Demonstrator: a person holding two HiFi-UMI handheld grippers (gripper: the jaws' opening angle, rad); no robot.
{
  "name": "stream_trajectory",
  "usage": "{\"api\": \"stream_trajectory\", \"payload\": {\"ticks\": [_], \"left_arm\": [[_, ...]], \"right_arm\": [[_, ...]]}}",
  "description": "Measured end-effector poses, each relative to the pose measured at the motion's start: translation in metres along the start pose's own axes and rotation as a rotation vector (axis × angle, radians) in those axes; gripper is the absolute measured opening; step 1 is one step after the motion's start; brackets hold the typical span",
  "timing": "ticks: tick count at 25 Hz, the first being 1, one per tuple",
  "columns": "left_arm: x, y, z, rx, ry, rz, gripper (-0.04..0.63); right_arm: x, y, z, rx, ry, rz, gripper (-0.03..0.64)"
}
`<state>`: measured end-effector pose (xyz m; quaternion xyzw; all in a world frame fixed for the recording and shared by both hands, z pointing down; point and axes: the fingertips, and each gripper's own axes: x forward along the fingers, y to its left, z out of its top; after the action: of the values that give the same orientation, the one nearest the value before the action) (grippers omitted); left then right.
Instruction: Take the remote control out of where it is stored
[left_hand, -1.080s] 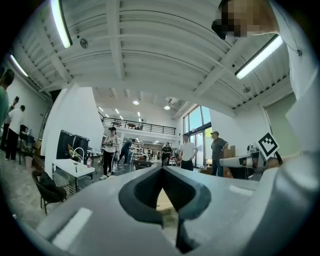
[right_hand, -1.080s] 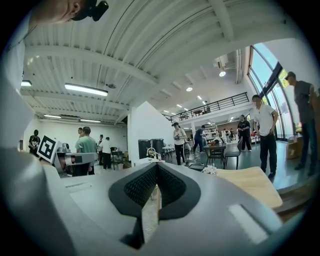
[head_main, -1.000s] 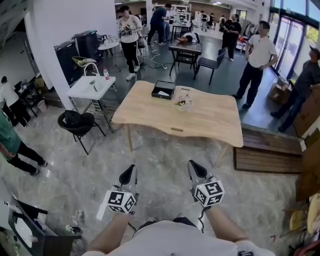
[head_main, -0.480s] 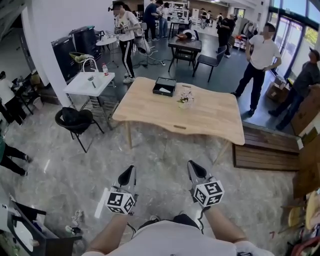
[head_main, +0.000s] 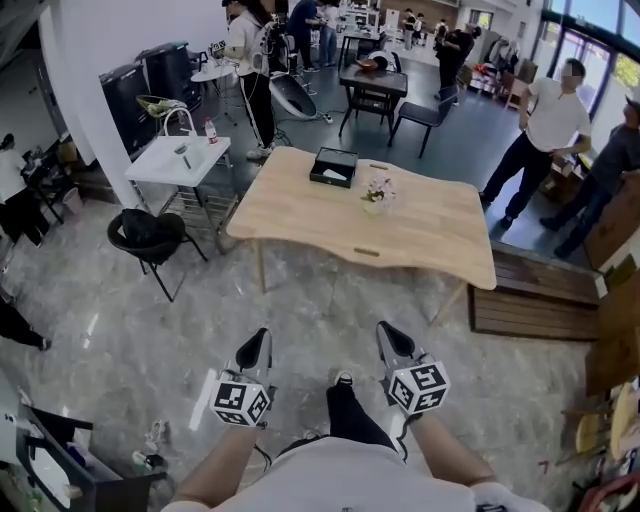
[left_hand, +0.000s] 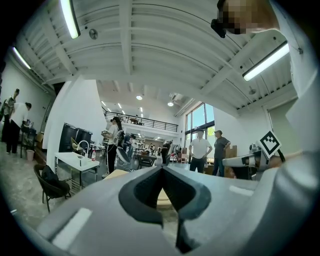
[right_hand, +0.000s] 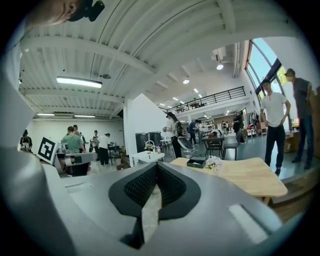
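Spot a dark trouser leg with a shoe (head_main: 343, 400) poking forward between the left gripper (head_main: 260, 338) and the right gripper (head_main: 386, 332) now, nowhere in sight a second ago. Also catch the pale wooden table (head_main: 420, 235) sliding a bit up the head view, together with the black tray (head_main: 333, 167) on it. Over on the right, find the person in the white T-shirt (head_main: 553, 105) further right, legs spread mid-step. At the left edge, down to just one dark leg (head_main: 18, 327) of the bystander in the green top. Up top, see the person in the white top and black trousers (head_main: 245, 55) cropped by the frame edge now.
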<state>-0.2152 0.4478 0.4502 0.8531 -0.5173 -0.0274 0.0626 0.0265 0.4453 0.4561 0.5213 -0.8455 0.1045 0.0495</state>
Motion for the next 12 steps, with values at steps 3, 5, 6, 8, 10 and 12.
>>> {"api": "stream_trajectory", "payload": {"ticks": [3, 5, 6, 8, 10, 12], "left_arm": [[0.016, 0.013, 0.001, 0.003, 0.001, 0.005, 0.001], [0.03, 0.023, 0.003, 0.006, 0.001, 0.01, 0.001], [0.038, 0.028, 0.003, 0.007, 0.003, 0.014, 0.001], [0.057, 0.039, 0.005, 0.011, 0.007, 0.025, 0.001], [0.078, 0.051, 0.009, 0.017, 0.008, 0.035, 0.001], [0.103, 0.062, 0.015, 0.015, 0.004, 0.041, 0.001]], "right_arm": [[0.024, -0.005, 0.005, 0.001, -0.007, 0.012, 0.028], [0.044, -0.011, 0.008, 0.001, -0.009, 0.024, 0.028], [0.055, -0.015, 0.01, 0.003, -0.01, 0.029, 0.028], [0.078, -0.024, 0.016, 0.01, -0.014, 0.04, 0.028], [0.103, -0.034, 0.024, 0.015, -0.022, 0.056, 0.028], [0.126, -0.047, 0.034, 0.014, -0.031, 0.067, 0.028]]}}
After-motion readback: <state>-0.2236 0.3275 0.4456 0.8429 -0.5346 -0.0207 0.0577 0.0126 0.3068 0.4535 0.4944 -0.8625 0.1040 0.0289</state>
